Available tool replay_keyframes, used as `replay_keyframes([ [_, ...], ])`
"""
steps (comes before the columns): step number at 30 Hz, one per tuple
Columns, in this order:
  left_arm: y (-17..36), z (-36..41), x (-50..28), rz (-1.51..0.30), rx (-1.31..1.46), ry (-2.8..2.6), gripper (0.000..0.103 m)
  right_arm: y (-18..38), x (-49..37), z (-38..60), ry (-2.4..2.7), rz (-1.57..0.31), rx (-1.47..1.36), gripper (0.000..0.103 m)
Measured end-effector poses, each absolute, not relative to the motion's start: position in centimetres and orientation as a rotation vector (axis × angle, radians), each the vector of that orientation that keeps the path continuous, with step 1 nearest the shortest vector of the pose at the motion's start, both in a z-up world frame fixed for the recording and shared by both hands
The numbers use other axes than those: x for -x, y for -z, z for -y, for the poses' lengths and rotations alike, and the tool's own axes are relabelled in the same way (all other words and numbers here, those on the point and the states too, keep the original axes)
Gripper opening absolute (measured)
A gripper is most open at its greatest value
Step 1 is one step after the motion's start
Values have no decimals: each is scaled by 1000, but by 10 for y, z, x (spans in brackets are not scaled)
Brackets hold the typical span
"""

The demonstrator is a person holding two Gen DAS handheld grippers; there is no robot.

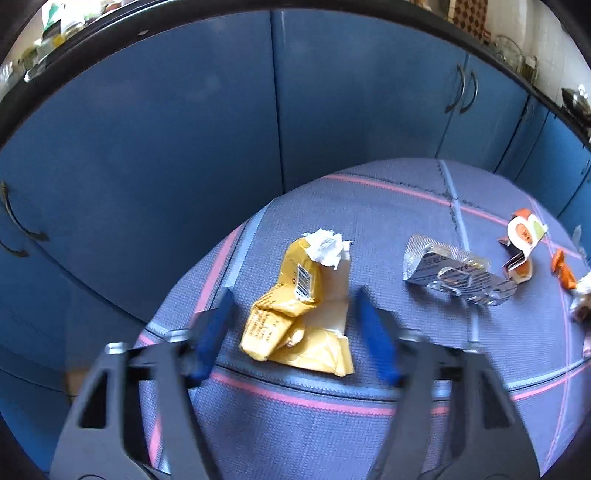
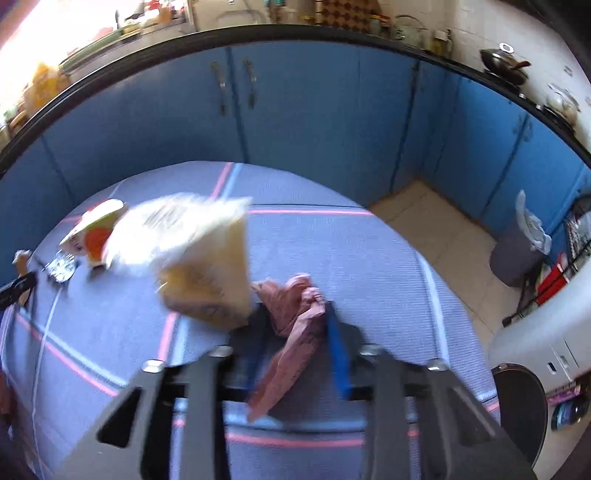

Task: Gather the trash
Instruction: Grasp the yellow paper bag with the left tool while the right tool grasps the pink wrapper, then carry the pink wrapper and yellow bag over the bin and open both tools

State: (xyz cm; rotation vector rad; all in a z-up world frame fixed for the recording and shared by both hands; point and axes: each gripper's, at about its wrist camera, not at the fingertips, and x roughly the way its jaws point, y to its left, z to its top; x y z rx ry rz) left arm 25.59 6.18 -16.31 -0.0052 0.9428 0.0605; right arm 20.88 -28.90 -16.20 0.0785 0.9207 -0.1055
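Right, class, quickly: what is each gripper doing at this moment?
Left gripper: open, holding nothing, its fingers either side of the yellow wrapper.
Right gripper: shut on the pink bag.

A home kitchen: blue cabinet doors with curved metal handles (image 2: 251, 83) under a black countertop (image 2: 332, 31), a dark wok (image 2: 504, 64) on it.

Woven matt mat (image 1: 332, 424); crinkled glossy foil wrapper (image 1: 458, 275).
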Motion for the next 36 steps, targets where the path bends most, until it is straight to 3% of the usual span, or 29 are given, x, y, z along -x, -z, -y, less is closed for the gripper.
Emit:
replay_keyframes([
  [5, 153, -52, -237, -912, 8, -57, 40, 147, -194, 280, 83, -880, -49, 21],
  [23, 73, 32, -145, -800, -60, 142, 40, 89, -111, 294, 47, -777, -52, 20],
  [36, 44, 109, -91, -751, -151, 258, 40, 61, -50, 337, 82, -694, -83, 20],
])
